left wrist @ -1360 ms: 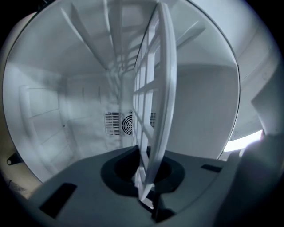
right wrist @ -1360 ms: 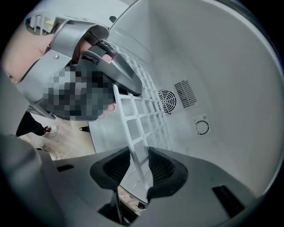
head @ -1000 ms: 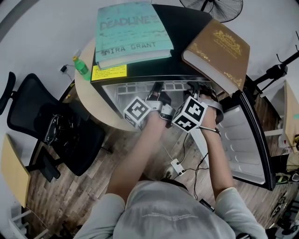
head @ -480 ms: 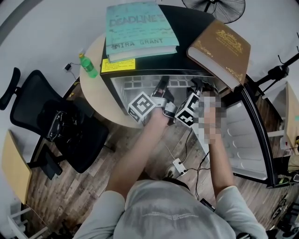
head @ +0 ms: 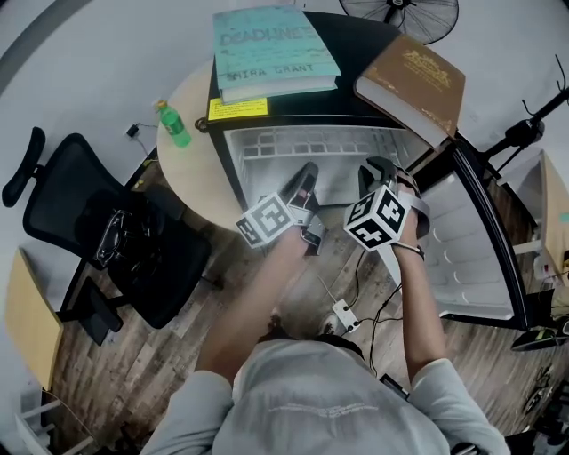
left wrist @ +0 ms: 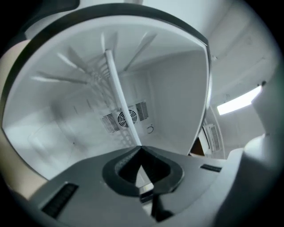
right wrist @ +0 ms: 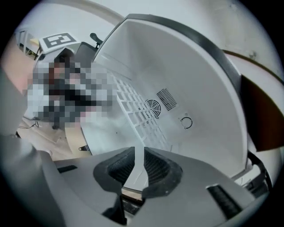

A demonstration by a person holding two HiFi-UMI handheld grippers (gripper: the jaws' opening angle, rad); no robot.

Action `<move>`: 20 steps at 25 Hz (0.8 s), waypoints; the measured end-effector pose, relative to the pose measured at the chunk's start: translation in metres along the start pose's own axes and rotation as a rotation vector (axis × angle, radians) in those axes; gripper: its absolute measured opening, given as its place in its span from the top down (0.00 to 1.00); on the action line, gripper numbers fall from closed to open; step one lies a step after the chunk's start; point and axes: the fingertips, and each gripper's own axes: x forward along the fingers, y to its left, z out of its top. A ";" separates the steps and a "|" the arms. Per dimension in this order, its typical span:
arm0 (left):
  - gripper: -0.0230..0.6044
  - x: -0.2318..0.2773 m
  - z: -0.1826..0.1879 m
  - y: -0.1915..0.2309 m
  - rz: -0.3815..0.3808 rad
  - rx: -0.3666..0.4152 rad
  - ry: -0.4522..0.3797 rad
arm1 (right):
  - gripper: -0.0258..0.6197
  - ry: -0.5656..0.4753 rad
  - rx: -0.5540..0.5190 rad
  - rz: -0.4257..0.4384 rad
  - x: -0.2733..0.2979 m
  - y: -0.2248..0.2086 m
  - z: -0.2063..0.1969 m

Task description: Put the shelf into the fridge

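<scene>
The shelf (right wrist: pixel 141 116) sat inside the fridge (right wrist: pixel 204 88), running from frame centre down into the right hand-held gripper (right wrist: pixel 138 156). Its jaws had just been closing and pinched the shelf's edge. The left hand-held gripper (left wrist: pixel 141 150), lower centre, was clamped on the same shelf.

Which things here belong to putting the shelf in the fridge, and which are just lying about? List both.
Job in hand: shelf; fridge with its open door.

Lying about: teal book and brown book on the fridge; green bottle on the round table; office chair; fan.
</scene>
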 end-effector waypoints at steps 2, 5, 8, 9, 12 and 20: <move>0.94 -0.015 -0.004 -0.002 0.023 0.152 0.061 | 0.88 -0.023 0.048 -0.016 -0.012 -0.001 -0.001; 0.94 -0.039 -0.004 -0.010 0.059 0.470 0.150 | 0.91 -0.071 0.136 -0.028 -0.034 -0.001 0.000; 0.94 -0.065 0.003 -0.020 0.099 0.823 0.225 | 0.92 -0.134 0.218 -0.038 -0.059 0.001 0.005; 0.94 -0.073 0.005 -0.024 0.104 0.922 0.248 | 0.93 -0.158 0.240 -0.042 -0.068 0.001 0.008; 0.94 -0.092 0.011 -0.042 0.085 1.118 0.295 | 0.93 -0.250 0.309 -0.036 -0.097 0.004 0.017; 0.94 -0.138 0.026 -0.108 0.012 1.476 0.313 | 0.94 -0.460 0.431 0.008 -0.172 0.011 0.027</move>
